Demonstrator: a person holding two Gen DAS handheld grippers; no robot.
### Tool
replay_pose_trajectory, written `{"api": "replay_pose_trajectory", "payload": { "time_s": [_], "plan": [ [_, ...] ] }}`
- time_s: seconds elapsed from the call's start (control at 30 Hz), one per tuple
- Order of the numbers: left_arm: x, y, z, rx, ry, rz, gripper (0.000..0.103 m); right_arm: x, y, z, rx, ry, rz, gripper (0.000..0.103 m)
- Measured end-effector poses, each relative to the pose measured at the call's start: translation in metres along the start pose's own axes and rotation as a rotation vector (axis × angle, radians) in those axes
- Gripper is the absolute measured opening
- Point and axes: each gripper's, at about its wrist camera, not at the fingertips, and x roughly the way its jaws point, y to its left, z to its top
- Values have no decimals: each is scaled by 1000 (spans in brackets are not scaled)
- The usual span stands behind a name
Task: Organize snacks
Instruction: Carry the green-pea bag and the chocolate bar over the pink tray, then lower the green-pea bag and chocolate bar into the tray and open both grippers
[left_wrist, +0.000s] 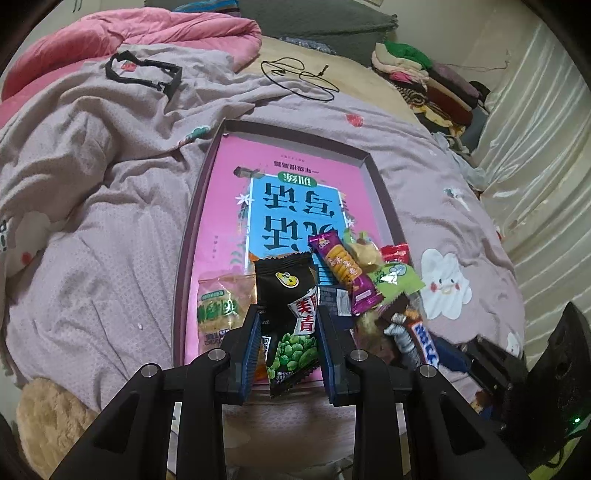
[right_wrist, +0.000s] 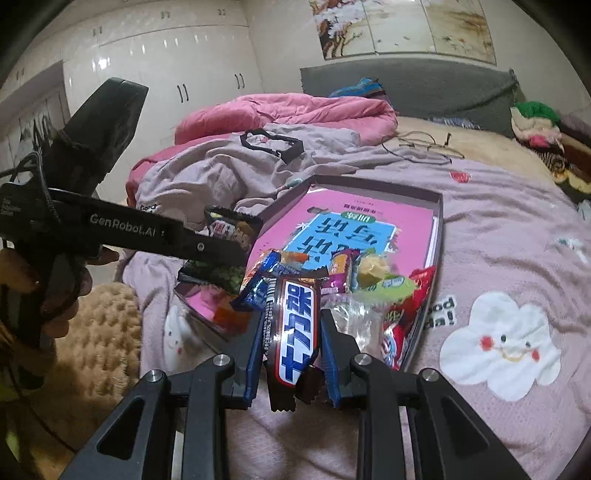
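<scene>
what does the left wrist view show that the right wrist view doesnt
Only the left wrist view shows the left gripper from behind, shut on a black green-pea packet, plus a yellowish cracker packet lying in the tray.

Only the right wrist view shows the right gripper shut on a chocolate bar, the hand holding the left gripper from the side, and white wardrobe doors.

Both show the pink-lined tray on the bedspread, the purple biscuit bar in the snack pile, and the pink quilt.
</scene>
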Motion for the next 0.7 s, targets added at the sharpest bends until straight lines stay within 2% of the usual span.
{"api": "replay_pose_trajectory", "payload": {
  "time_s": [0.5,0.7],
  "plan": [
    [10,-3,-1,38,2,19,29,35,-1,13,-84,7,-78,29],
    [12,-3,-1,40,7,21,29,39,7,11,-109,8,-64,29]
  ]
}}
